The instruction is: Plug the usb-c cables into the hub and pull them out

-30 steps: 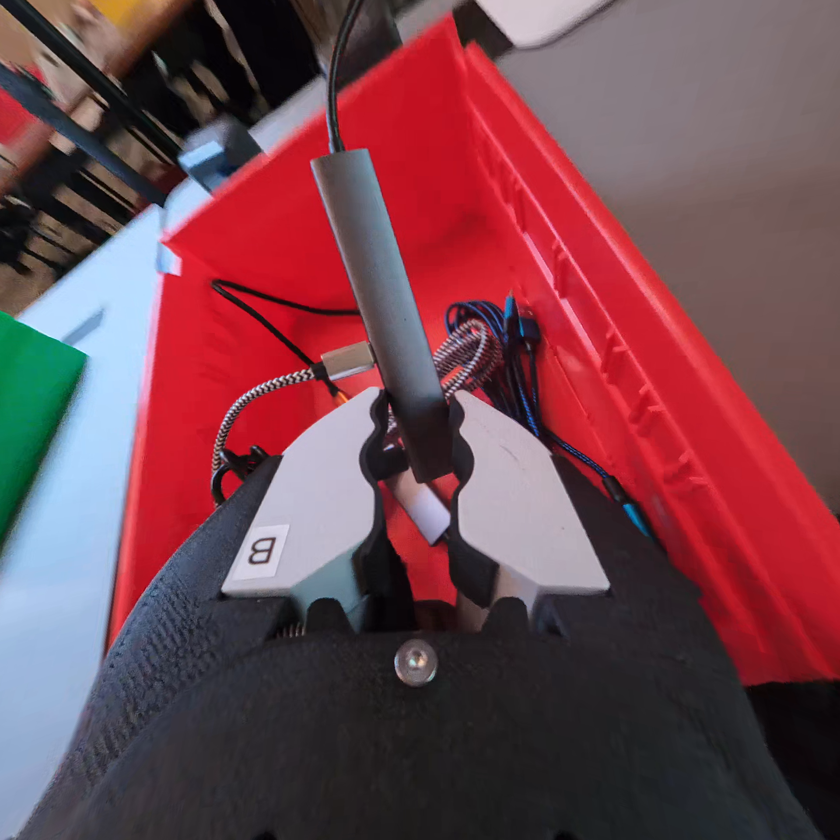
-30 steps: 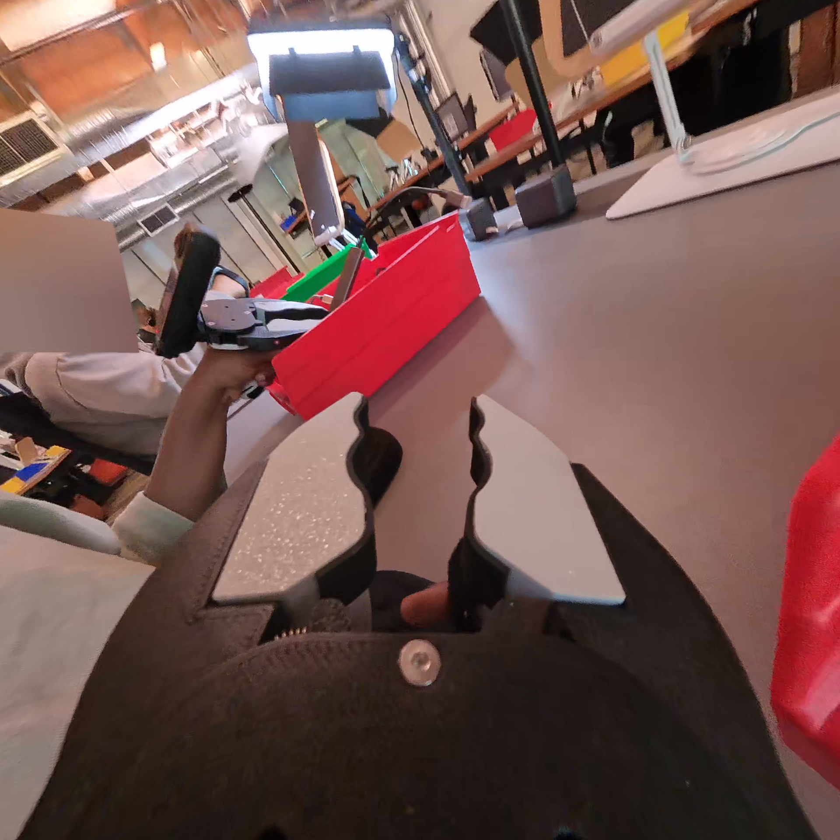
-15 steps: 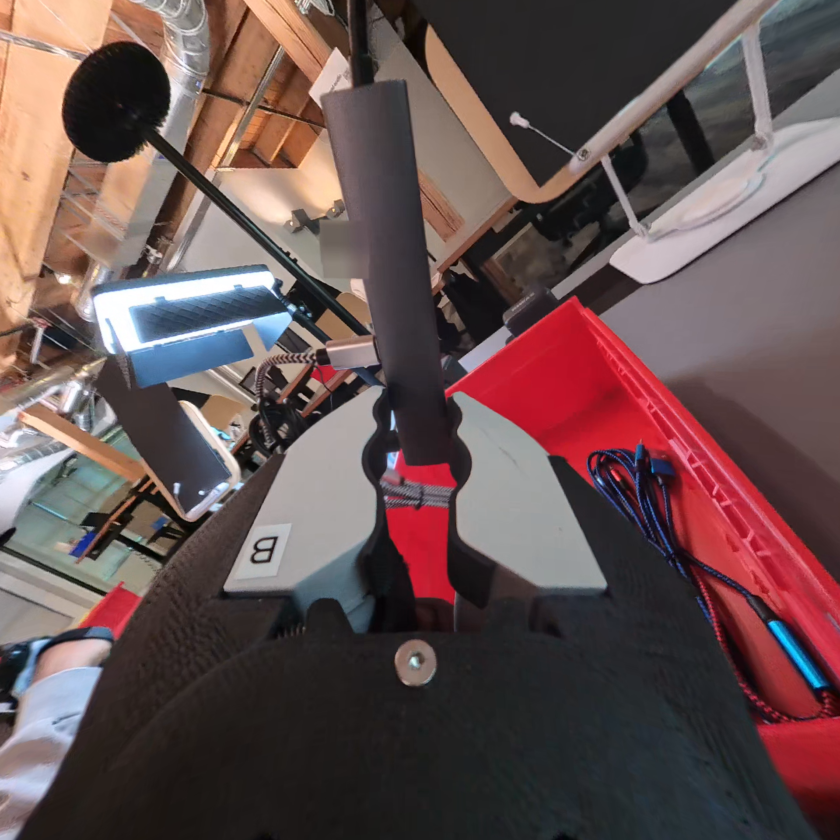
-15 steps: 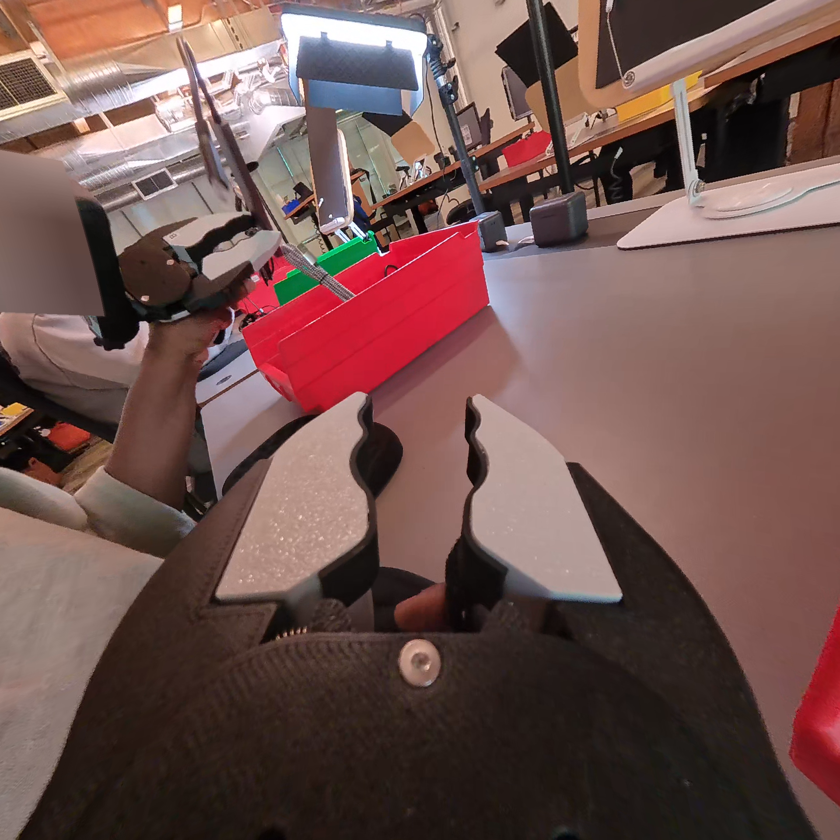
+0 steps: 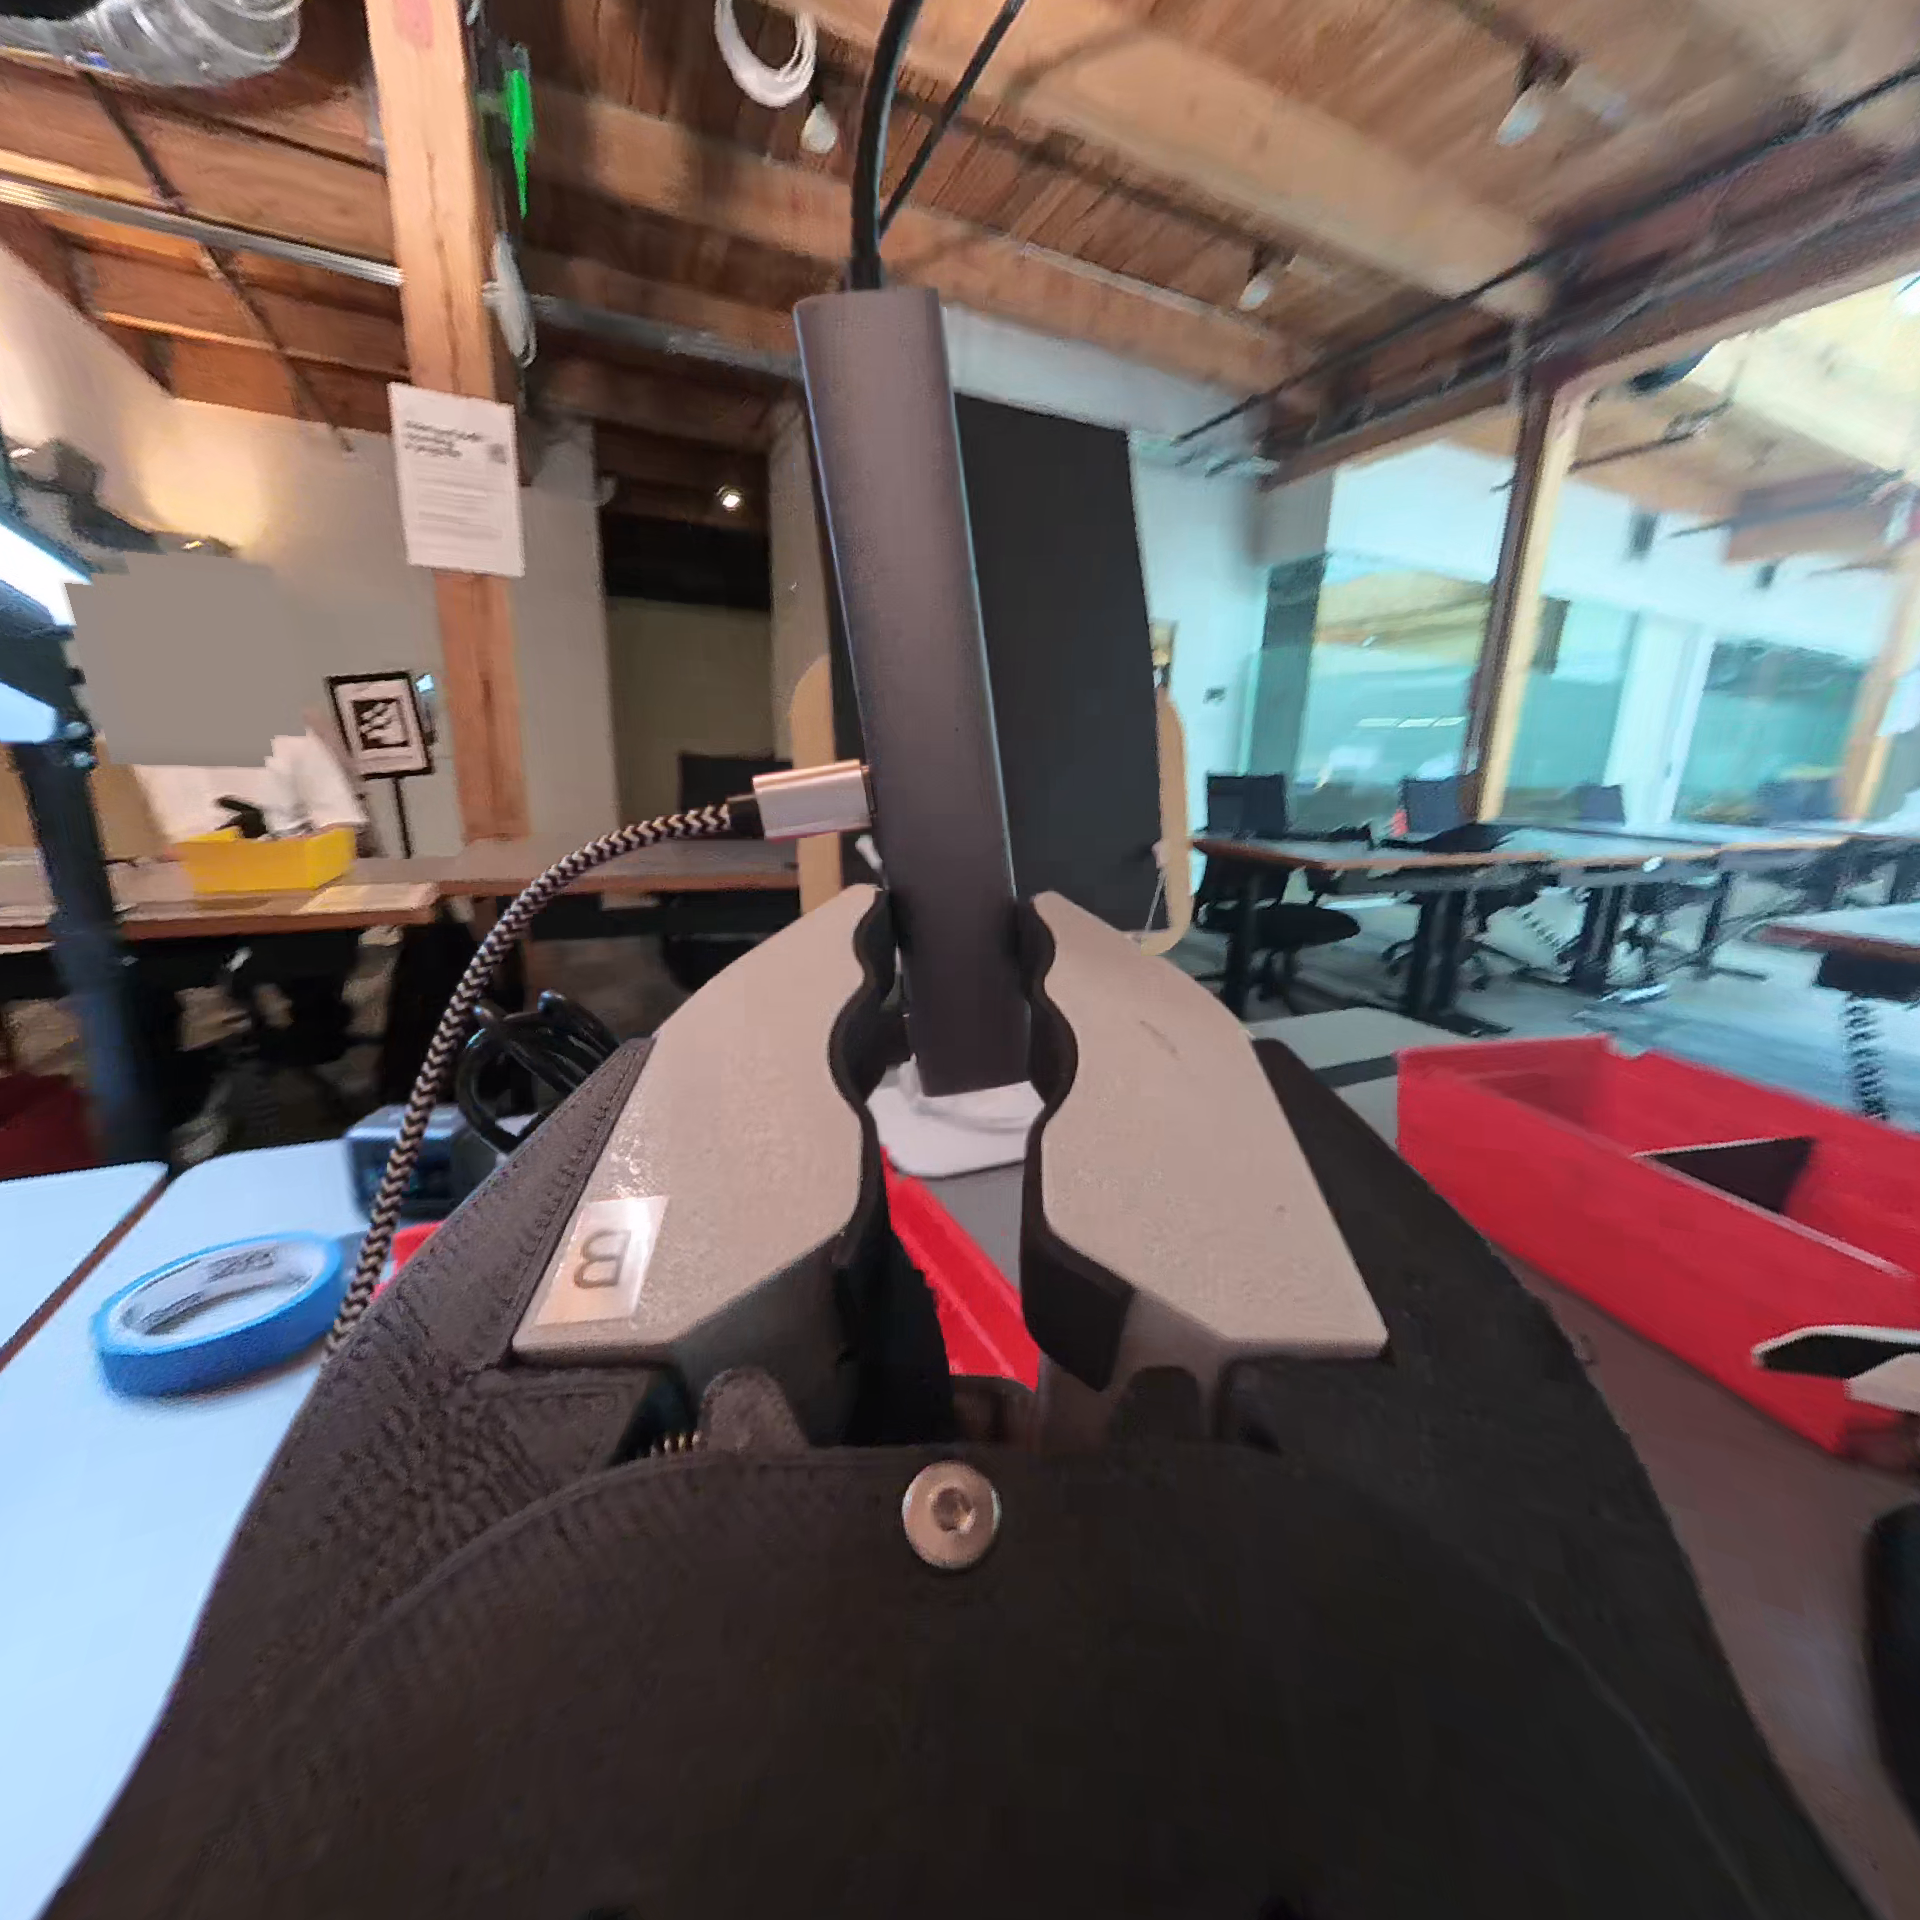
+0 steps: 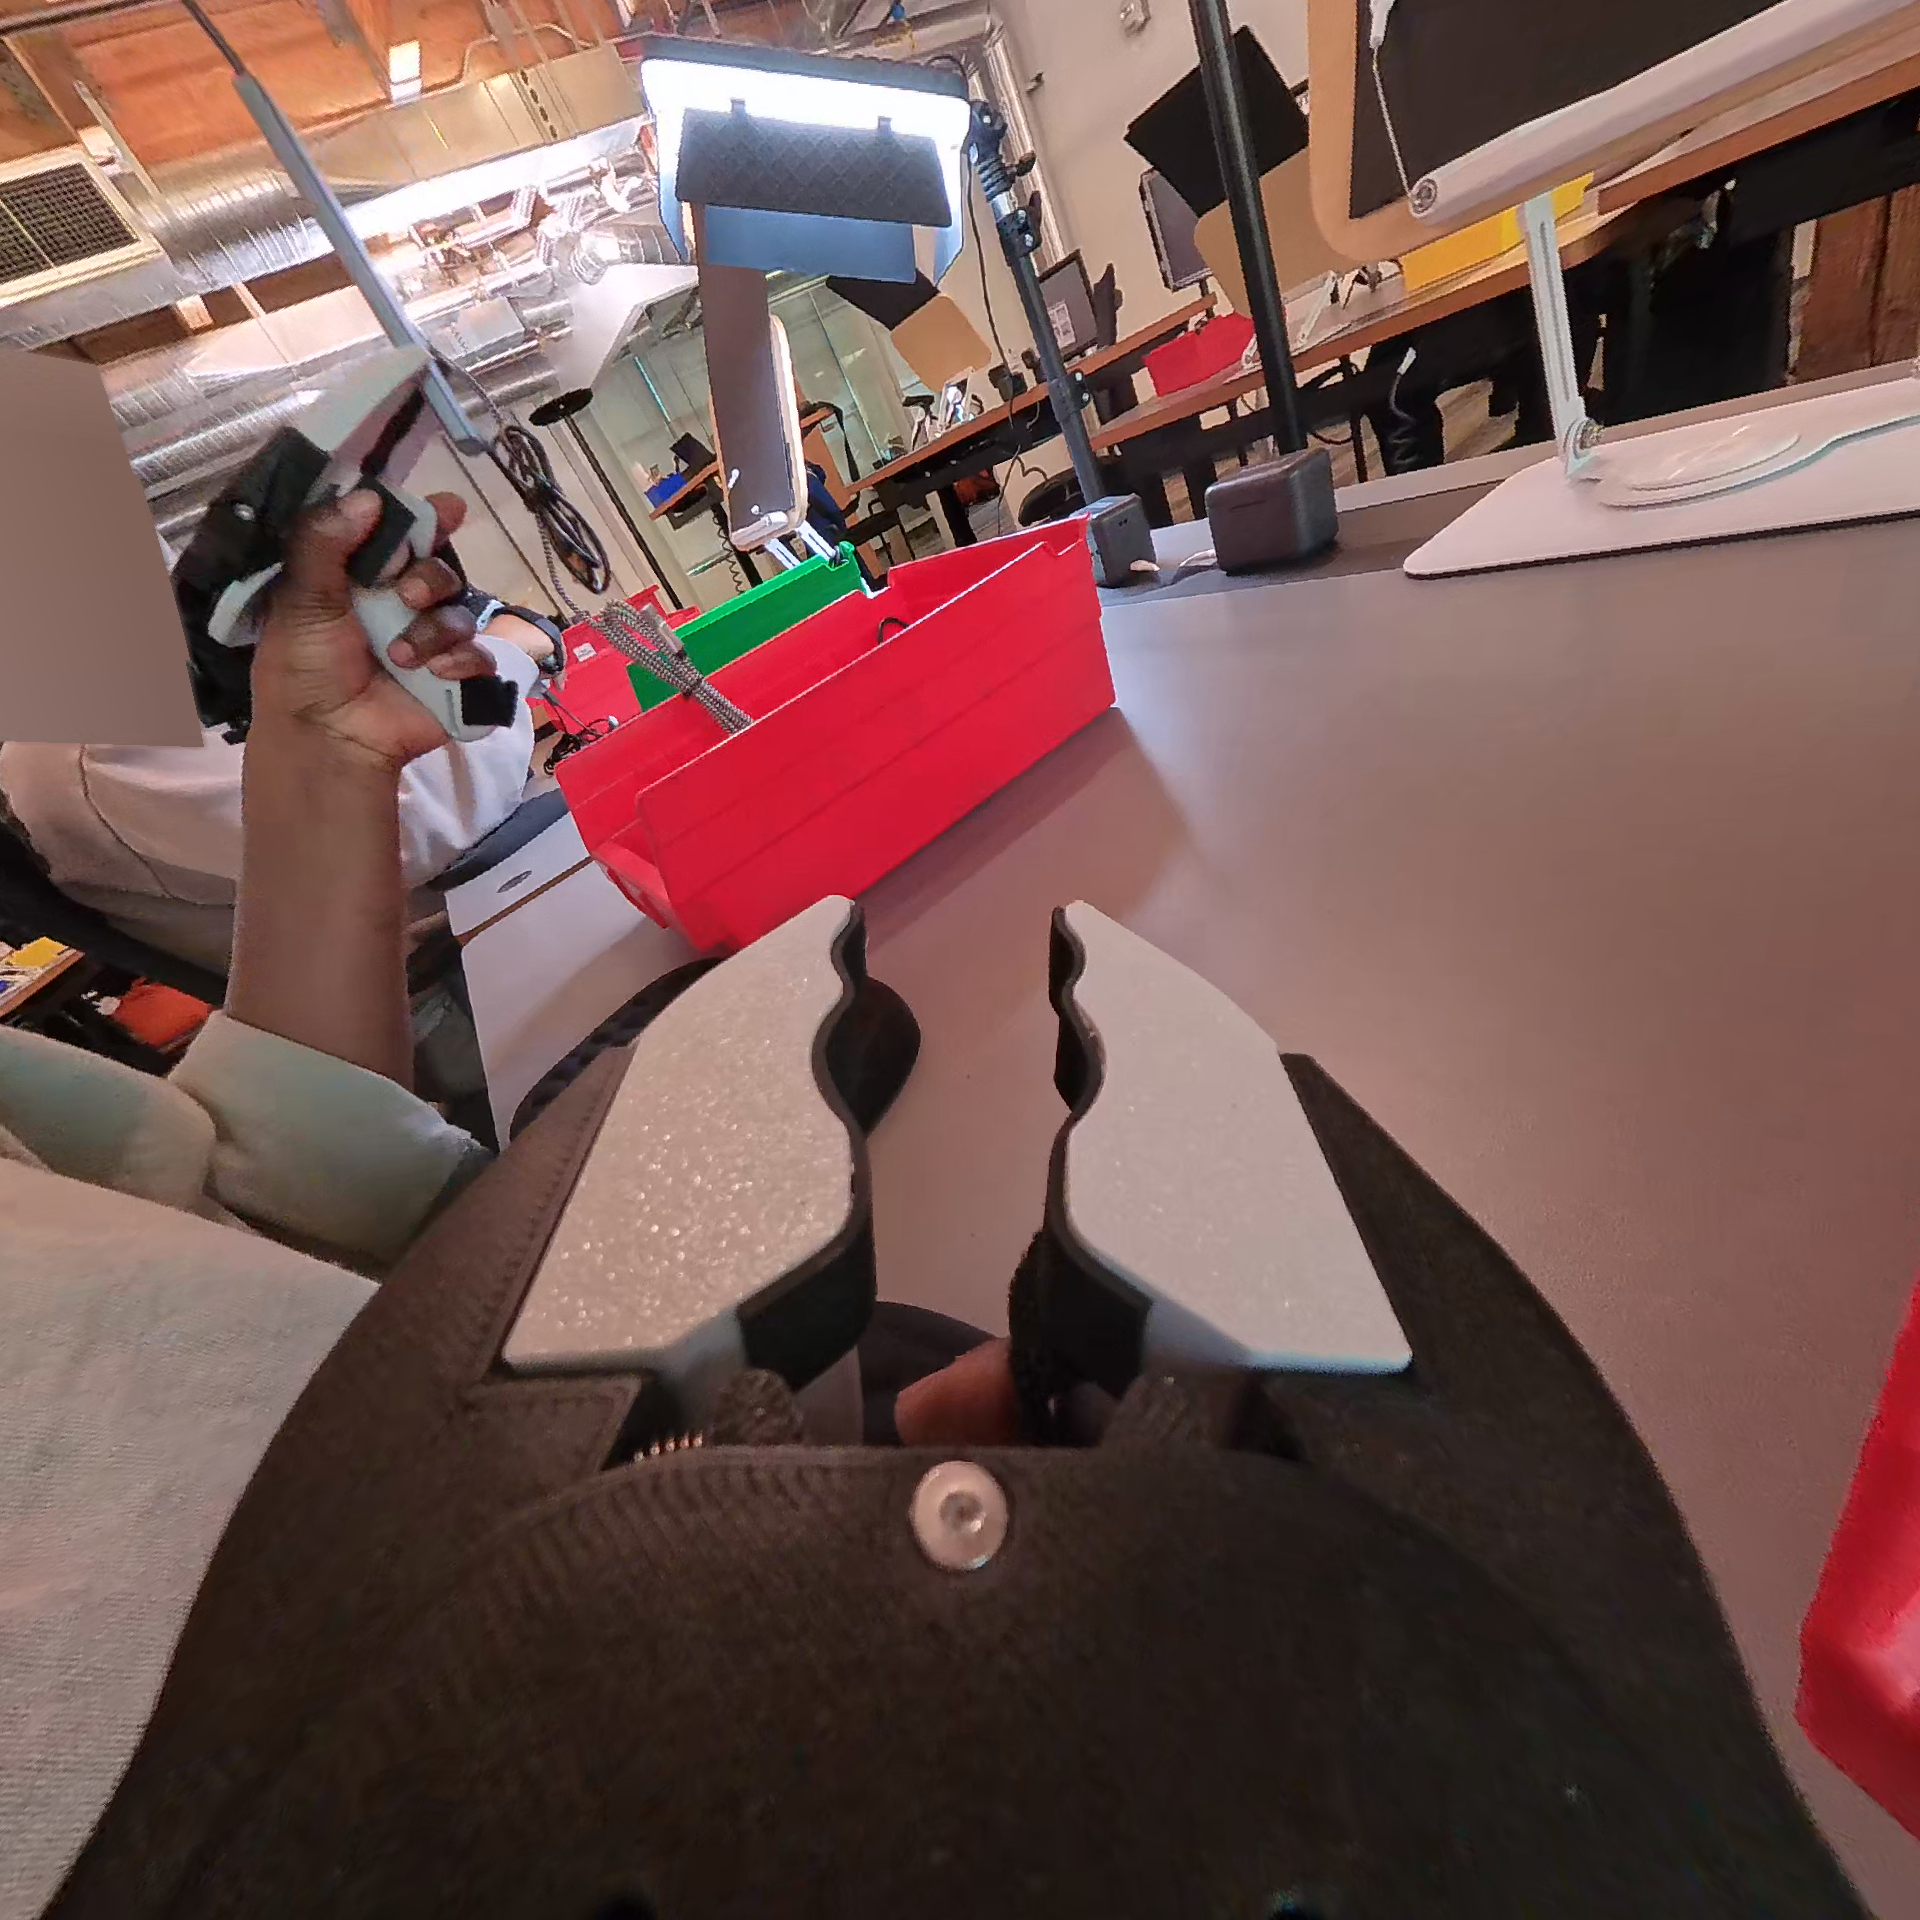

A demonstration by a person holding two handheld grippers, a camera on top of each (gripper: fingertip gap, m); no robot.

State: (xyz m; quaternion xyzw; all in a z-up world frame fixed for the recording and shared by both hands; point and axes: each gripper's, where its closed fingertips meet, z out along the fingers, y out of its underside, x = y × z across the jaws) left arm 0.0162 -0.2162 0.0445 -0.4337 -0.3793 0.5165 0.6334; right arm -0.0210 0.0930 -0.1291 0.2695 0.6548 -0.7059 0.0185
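My left gripper (image 5: 954, 935) is shut on the lower end of a long dark grey hub (image 5: 904, 665) and holds it upright in the air. A braided black-and-white USB-C cable (image 5: 457, 1029) is plugged into the hub's left side by its silver plug (image 5: 810, 800). The hub's own black cord runs up out of its top. My right gripper (image 6: 954, 935) is open and empty, low over the grey table (image 6: 1507, 831). In the right wrist view the left gripper (image 6: 343, 478) shows raised at the far left, with the braided cable (image 6: 665, 665) hanging from it into the red bin (image 6: 862, 717).
A green bin (image 6: 758, 613) stands behind the red bin. A second red bin (image 5: 1621, 1195) is at the right in the left wrist view and a roll of blue tape (image 5: 218, 1309) at the left. A light panel on a stand, two grey blocks (image 6: 1268, 509) and a white monitor base stand at the back. Left tips to right tips: about 35 cm.
My left gripper has lifted the hub out of the red bin and tilted up until it looks level across the room. The braided cable came up with it. The right gripper has hardly moved.
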